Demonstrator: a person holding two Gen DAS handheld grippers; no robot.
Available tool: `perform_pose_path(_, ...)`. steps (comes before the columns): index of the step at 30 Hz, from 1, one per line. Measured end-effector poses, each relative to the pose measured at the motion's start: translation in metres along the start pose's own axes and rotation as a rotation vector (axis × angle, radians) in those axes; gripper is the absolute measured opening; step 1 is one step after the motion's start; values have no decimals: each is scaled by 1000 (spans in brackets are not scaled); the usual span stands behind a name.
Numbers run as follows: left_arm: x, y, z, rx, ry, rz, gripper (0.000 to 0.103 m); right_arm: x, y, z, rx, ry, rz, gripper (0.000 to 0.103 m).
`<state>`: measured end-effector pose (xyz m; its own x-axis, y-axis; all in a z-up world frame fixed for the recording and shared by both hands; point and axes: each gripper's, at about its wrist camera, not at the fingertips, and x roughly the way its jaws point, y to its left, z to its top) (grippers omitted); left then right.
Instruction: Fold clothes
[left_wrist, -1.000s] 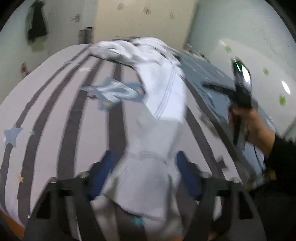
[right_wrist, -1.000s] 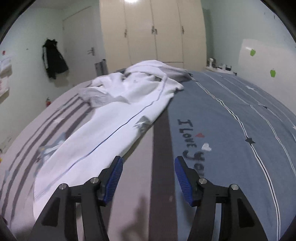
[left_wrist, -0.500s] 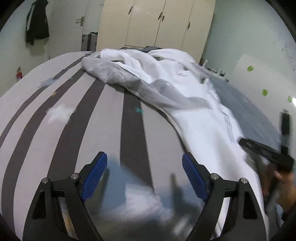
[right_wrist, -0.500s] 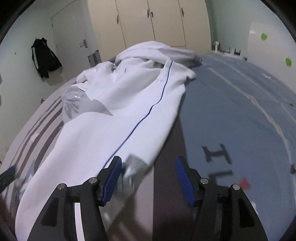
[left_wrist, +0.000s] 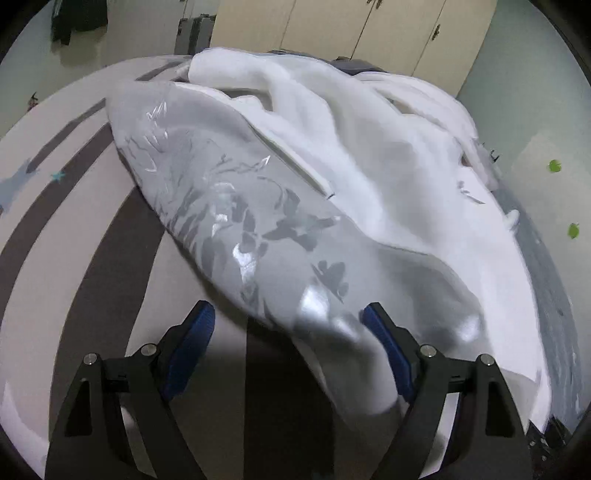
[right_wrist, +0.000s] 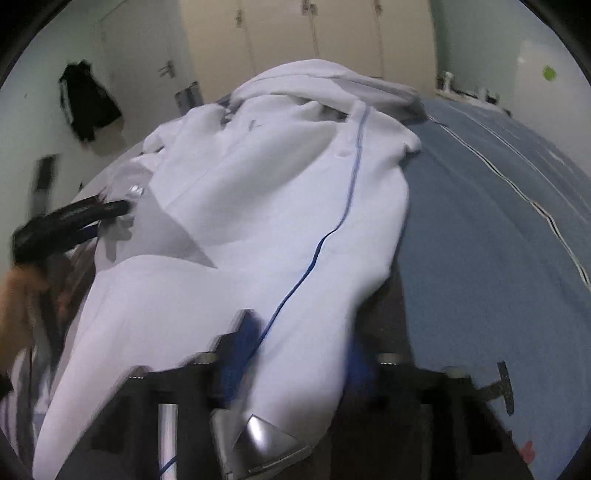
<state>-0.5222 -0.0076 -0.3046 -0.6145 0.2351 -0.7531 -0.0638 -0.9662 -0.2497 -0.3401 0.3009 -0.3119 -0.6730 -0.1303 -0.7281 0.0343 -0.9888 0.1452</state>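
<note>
A white garment with a thin blue line (right_wrist: 280, 206) lies heaped along the middle of the bed. A grey cloth with a leaf print (left_wrist: 236, 221) lies on its left side. My left gripper (left_wrist: 288, 336) is open just above the bed, and the near end of the grey cloth reaches between its blue pads (left_wrist: 192, 332) and over the right one. My right gripper (right_wrist: 303, 343) is open and blurred, with the white garment's near end draped across it between the pads (right_wrist: 247, 332). The left gripper (right_wrist: 74, 218) also shows in the right wrist view, held by a hand (right_wrist: 18, 291).
The bed cover is grey-and-white striped (left_wrist: 74, 229) on the left and blue (right_wrist: 498, 236) on the right. Cream wardrobe doors (left_wrist: 369, 29) stand behind the bed. A black jacket (right_wrist: 88, 103) hangs on the left wall by a door.
The white garment that hung between my left fingers a second ago is down on the bed. Both grippers have moved forward, the left to the grey cloth, the right onto the white garment's end.
</note>
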Motion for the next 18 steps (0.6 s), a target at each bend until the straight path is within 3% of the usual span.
perform_pose_path(1,-1,-3,0,18,-2,-18,32,-1,1,0,-7,-6,10,12)
perform_pose_path(4,-15,-14,-9,90,-37,-33,7,-10,1,-3,-5,-42,32,7)
perform_pose_path(11,-109,-26,-64,152,-168,-70,5,-73,-30,-26,38,-116,36,6)
perform_pose_path(18,-239,-73,-191,143,-148,-212,5,-151,-72,-57,79,-167,30,6)
